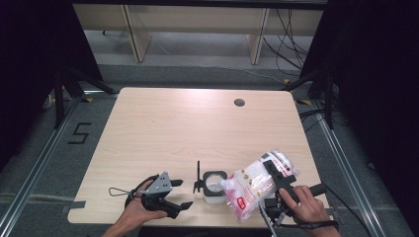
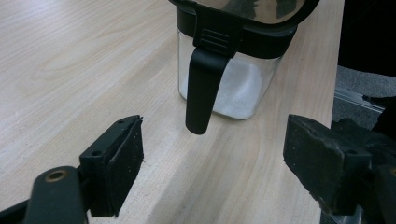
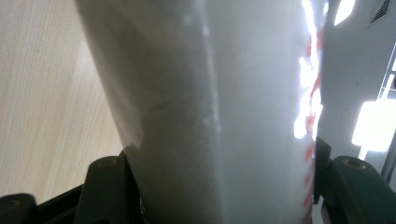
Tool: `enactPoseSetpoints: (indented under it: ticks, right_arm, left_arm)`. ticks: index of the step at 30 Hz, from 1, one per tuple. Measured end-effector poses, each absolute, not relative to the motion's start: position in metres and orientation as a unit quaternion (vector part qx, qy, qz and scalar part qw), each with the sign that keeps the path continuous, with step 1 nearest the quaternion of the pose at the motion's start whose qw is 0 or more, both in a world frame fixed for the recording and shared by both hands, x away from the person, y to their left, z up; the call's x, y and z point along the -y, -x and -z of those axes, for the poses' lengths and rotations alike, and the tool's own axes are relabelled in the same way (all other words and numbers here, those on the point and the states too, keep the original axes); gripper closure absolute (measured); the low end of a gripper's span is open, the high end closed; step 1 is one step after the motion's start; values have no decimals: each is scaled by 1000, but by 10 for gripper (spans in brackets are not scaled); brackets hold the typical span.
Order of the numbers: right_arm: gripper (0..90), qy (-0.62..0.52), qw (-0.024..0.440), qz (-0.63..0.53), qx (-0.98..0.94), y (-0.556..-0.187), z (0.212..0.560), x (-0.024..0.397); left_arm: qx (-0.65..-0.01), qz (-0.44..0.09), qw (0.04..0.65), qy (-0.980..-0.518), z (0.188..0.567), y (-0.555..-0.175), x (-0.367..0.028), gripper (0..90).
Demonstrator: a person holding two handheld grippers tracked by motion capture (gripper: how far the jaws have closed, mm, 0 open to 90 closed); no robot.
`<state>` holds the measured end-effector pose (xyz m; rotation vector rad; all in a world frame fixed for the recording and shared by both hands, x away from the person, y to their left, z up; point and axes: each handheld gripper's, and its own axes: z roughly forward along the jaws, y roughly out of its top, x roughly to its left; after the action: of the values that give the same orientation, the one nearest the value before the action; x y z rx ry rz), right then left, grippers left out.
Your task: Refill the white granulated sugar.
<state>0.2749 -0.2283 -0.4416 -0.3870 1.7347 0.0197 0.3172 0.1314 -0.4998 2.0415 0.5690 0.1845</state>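
My right gripper [image 1: 274, 170] is shut on a white plastic bag [image 1: 254, 186] with red print, tilted with its lower end over a clear container [image 1: 215, 187]. In the right gripper view the bag [image 3: 210, 112] sits squeezed between both jaws of the right gripper [image 3: 219, 186]. The container [image 2: 233, 88] has a black rim, a hanging black latch [image 2: 201, 93] and white powder in the bottom. Its lid [image 1: 197, 176] stands upright at its left. My left gripper [image 1: 184, 193] rests open on the table just left of the container; in its own view the left gripper [image 2: 215, 156] has nothing between its jaws.
The light wooden table [image 1: 168, 133] has a round cable hole [image 1: 239, 102] at the far right. The container stands close to the table's near edge. Black stands and cables flank the table on the floor.
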Motion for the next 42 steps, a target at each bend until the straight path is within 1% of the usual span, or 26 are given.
enactPoseSetpoints:
  ticks: [6,7,10,11,14,15,16,17,19,20,21,22,23,24,25,29,33,36,37,40,42]
  right_arm:
    - [409,168,624,-5,-763,-274,440,228]
    - [409,179,635,-18,-751,-276,441,228]
    - [409,185,637,-17,-748,-276,441,228]
    - [409,180,638,-27,-748,-277,443,229]
    - [409,174,638,-27,-750,-276,442,229]
    - [409,247,635,-10,-732,-281,434,225]
    - [409,187,641,-24,-744,-277,440,229]
    - [409,260,630,-1,-732,-282,431,223]
    - [409,259,630,-1,-732,-282,431,224]
    - [409,183,637,-17,-748,-276,439,229]
    - [409,177,638,-21,-749,-276,440,229]
    - [409,177,638,-21,-749,-276,440,229]
    - [410,215,635,-1,-742,-278,435,227]
    - [409,211,635,-2,-743,-277,435,228]
    - [409,184,638,-9,-748,-276,438,229]
    - [409,177,640,-23,-748,-276,440,230]
    - [410,182,633,1,-752,-275,436,229]
    - [410,172,636,-8,-753,-274,438,230]
    - [410,187,637,-6,-748,-276,436,230]
    - [410,191,637,-1,-747,-275,435,229]
    - [410,188,636,-2,-748,-275,435,229]
  left_arm:
    - [-235,-76,484,-839,500,-317,-131,197]
    - [-236,-72,490,-836,500,-317,-131,197]
    - [-233,-75,487,-838,500,-317,-131,198]
    - [-219,-80,485,-843,499,-319,-132,197]
    - [-220,-80,484,-843,499,-319,-132,197]
    - [-219,-80,485,-843,499,-319,-132,197]
    - [-220,-80,485,-843,499,-319,-132,197]
    - [-219,-80,485,-843,499,-319,-132,197]
    - [-222,-79,485,-842,499,-319,-132,197]
    - [-232,-75,486,-839,500,-317,-131,197]
    - [-234,-74,486,-839,500,-317,-131,197]
    - [-234,-74,486,-839,500,-317,-131,197]
    - [-232,-75,486,-839,500,-317,-131,197]
    - [-232,-75,486,-839,500,-317,-131,197]
    - [-232,-75,486,-839,500,-317,-131,197]
    - [-232,-75,486,-840,500,-317,-131,197]
    - [-232,-75,485,-840,500,-317,-131,197]
    - [-231,-77,485,-840,500,-317,-131,197]
    - [-226,-79,478,-845,499,-318,-132,197]
    - [-231,-71,486,-840,500,-318,-131,197]
    - [-226,-78,478,-845,499,-319,-132,197]
